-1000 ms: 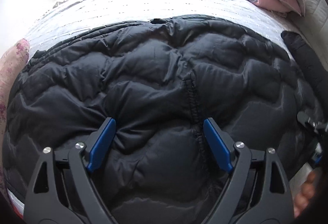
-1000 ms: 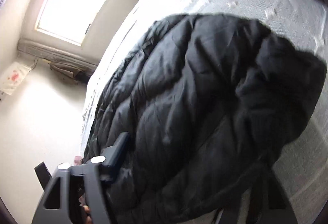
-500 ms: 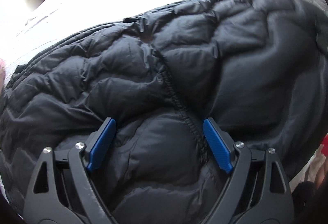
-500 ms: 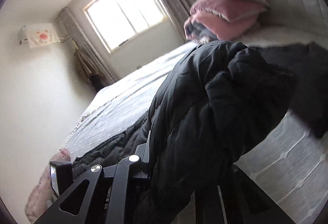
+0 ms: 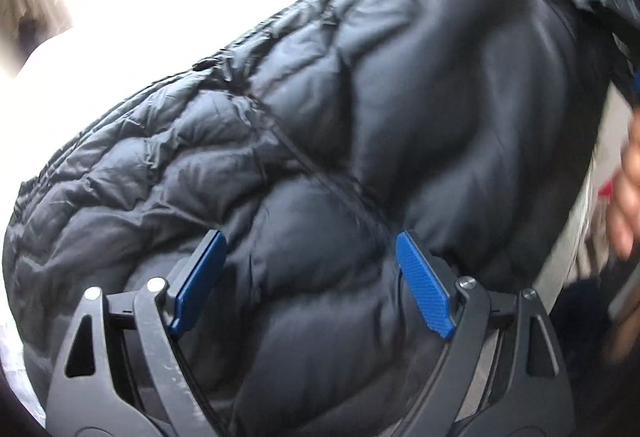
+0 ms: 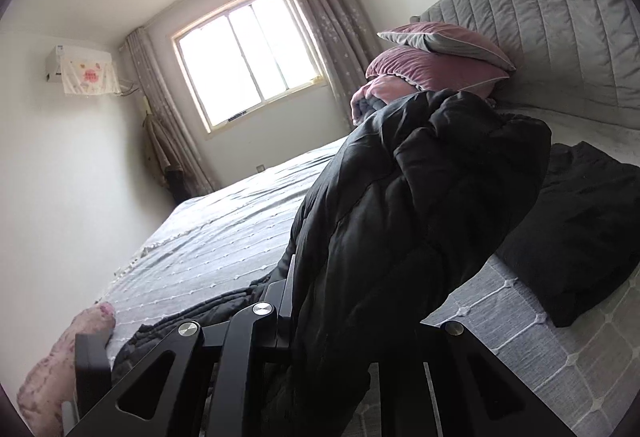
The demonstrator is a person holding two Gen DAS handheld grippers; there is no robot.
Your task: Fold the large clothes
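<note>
Black quilted down jacket (image 5: 360, 141) spread over the grey bed (image 6: 224, 237), one side of it lifted up off the cover. Left claw (image 5: 308, 281) wide open, blue pads (image 5: 424, 285) either side of a puffed panel near the stitched seam, the padding bulging up between them — no pinch, no squeeze on the fabric. Right claw (image 6: 352, 321) clamped on a bunched fold of the same jacket (pads themselves hidden in the dark fabric), the held part standing up in a tall ridge above the mattress while the rest trails down to the bed. Just beside that ridge, lying flat on the cover, a second dark garment (image 6: 580, 233). Pink pillows (image 6: 436, 57) stacked against the padded grey headboard (image 6: 560, 21); bright window (image 6: 248, 53) with drawn-back curtains behind. At the right edge of the left wrist view, a blurred hand (image 5: 624, 205).
</note>
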